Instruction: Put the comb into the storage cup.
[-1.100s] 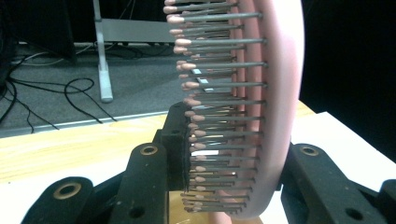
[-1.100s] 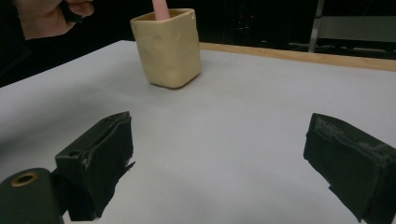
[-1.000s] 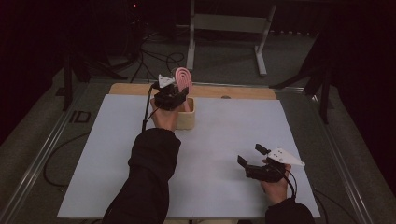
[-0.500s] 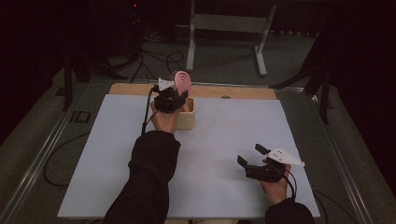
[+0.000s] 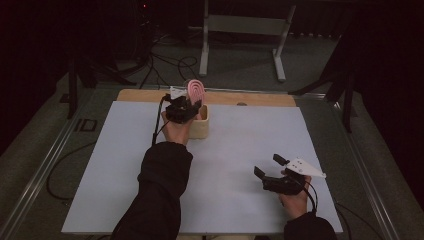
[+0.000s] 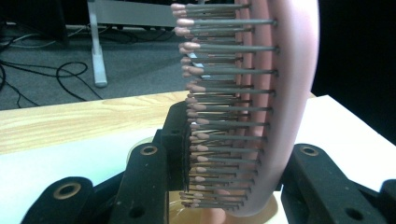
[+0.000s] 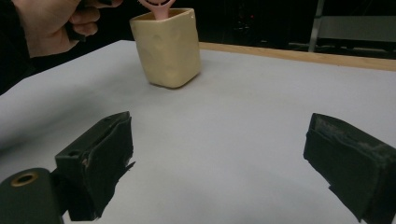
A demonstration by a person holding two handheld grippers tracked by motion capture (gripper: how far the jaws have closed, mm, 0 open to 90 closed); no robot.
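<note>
high view: set above the near side of the table point(image 5: 225, 165), looking forward and down over its whole white top to the floor beyond. left gripper view: rides the left gripper point(image 6: 224, 186), very close on the pink hairbrush point(image 6: 280, 93). right gripper view: low, level across the table, sharing the cream cup point(image 7: 167, 46) with the high view.

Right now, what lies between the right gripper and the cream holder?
Nothing: in the right gripper view, bare white tabletop separates the right gripper from the cream holder.

The brush point(image 5: 195, 91) stands up in the cup point(image 5: 200, 127) near the table's point(image 5: 120, 165) back edge. The right gripper point(image 5: 270, 167) sits near the front right corner.
</note>
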